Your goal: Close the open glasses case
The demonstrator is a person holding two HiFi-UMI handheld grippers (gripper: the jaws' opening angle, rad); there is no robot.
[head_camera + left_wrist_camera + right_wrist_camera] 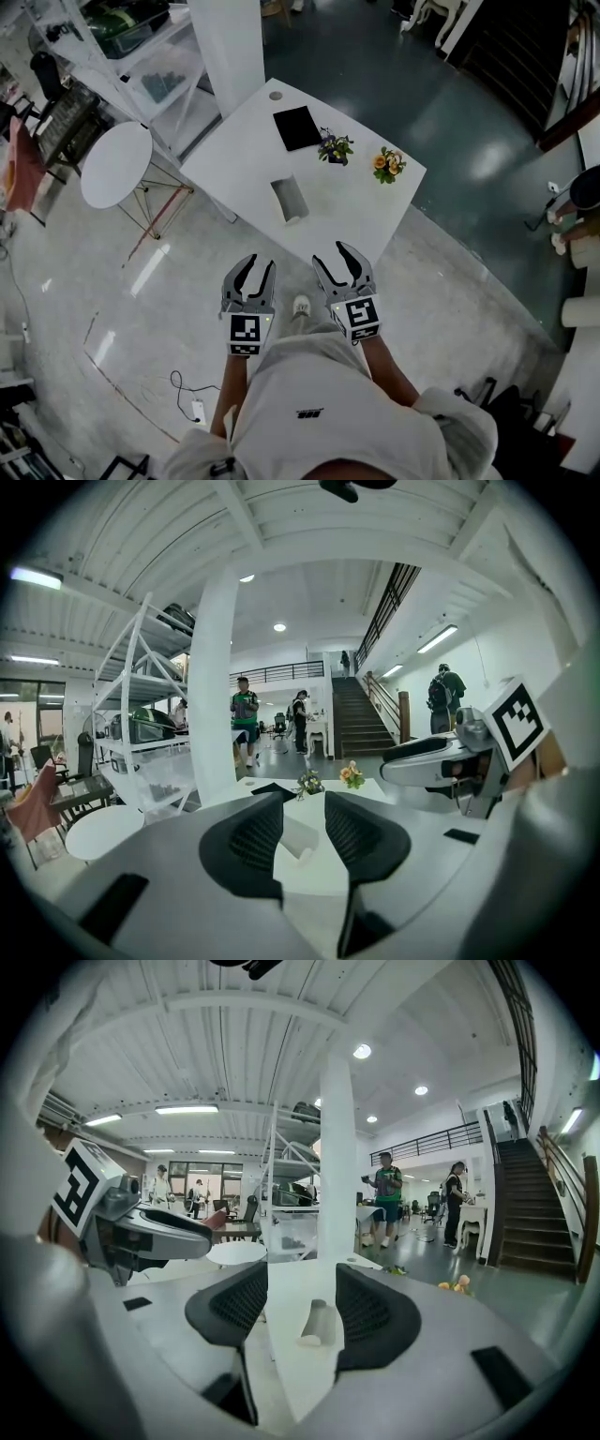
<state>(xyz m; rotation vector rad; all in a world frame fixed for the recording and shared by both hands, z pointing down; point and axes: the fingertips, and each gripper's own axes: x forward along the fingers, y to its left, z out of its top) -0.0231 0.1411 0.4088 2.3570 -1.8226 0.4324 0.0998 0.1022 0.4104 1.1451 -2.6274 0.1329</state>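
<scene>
The glasses case [290,199], pale grey and lying open, rests near the middle of the white table [352,206]. It shows between the jaws in the left gripper view [298,840] and in the right gripper view [317,1322], still some way ahead. My left gripper [251,270] and right gripper [340,259] hover side by side off the table's near edge, above the floor. Both are open with nothing between their fingers. The left gripper [302,810] and the right gripper [302,1283] both face the table.
A flat black item [296,127] lies at the table's far side, with two small flower pots [335,147] [387,164] to its right. A round white side table [115,162] and a shelf rack stand left; a white pillar [230,47] rises behind. People stand far off.
</scene>
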